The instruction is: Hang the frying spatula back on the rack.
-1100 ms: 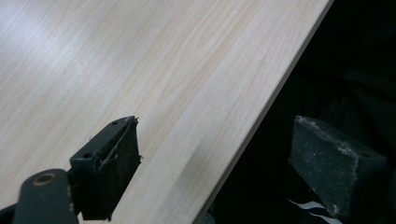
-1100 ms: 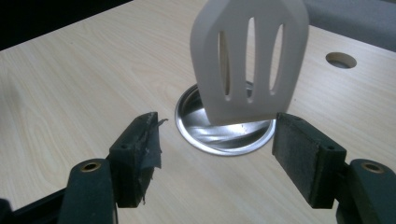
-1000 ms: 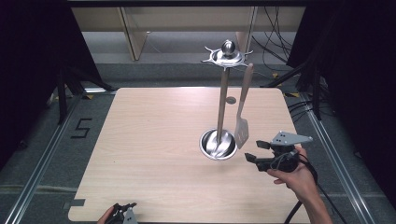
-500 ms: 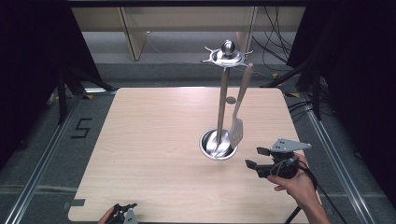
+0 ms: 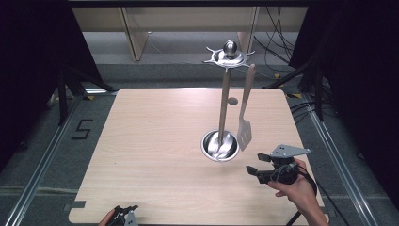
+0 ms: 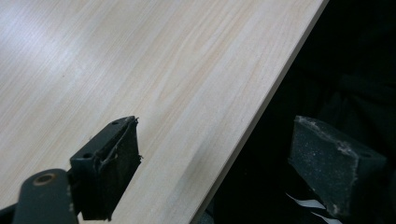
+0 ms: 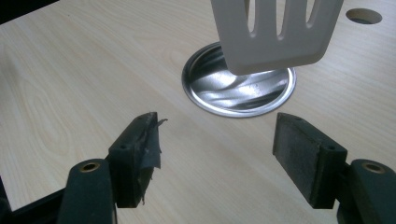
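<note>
Our right gripper [image 5: 256, 164] hovers with jaws released just beside the pale slotted spatula [image 5: 244, 133], which hangs from the steel utensil stand [image 5: 224, 108] on the light wooden worktop [image 5: 155, 155], free to swing; our left gripper [image 5: 123, 214] waits, jaws apart.

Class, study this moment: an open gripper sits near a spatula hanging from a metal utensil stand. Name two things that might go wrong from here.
1. The pale slotted spatula hangs freely from a hook on the tall steel stand; a nudge from the open right gripper may set it swinging or unhook it.
2. The stand is slim with a small round base; pulling sideways might tip it.
</note>
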`<state>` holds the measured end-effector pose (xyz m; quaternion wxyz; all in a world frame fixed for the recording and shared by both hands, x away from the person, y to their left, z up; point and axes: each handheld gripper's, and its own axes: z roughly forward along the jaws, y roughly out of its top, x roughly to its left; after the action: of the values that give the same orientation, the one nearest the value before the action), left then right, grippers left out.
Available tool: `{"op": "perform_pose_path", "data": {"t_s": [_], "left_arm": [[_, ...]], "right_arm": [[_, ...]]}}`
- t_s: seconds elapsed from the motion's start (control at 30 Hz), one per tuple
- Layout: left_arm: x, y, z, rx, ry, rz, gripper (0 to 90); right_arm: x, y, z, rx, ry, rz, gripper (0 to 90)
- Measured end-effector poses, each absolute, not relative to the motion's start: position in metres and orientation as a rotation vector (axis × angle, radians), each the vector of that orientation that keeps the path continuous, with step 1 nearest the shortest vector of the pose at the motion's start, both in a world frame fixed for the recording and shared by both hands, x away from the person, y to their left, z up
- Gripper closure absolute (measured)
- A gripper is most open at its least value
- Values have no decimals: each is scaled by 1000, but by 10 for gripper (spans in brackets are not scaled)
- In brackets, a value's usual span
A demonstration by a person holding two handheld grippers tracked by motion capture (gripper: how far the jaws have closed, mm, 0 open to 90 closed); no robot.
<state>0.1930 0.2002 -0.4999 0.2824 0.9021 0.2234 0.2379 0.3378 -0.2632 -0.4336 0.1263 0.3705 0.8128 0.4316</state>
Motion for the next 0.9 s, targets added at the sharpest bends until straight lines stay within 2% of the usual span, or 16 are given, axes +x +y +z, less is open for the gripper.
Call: {"op": "perform_pose_path", "data": {"t_s": [0.9], "left_arm": [[193, 202, -501, 2420, 602, 643, 152]], "right_arm": [[321, -262, -451, 1077, 2398, 1228, 314]]}}
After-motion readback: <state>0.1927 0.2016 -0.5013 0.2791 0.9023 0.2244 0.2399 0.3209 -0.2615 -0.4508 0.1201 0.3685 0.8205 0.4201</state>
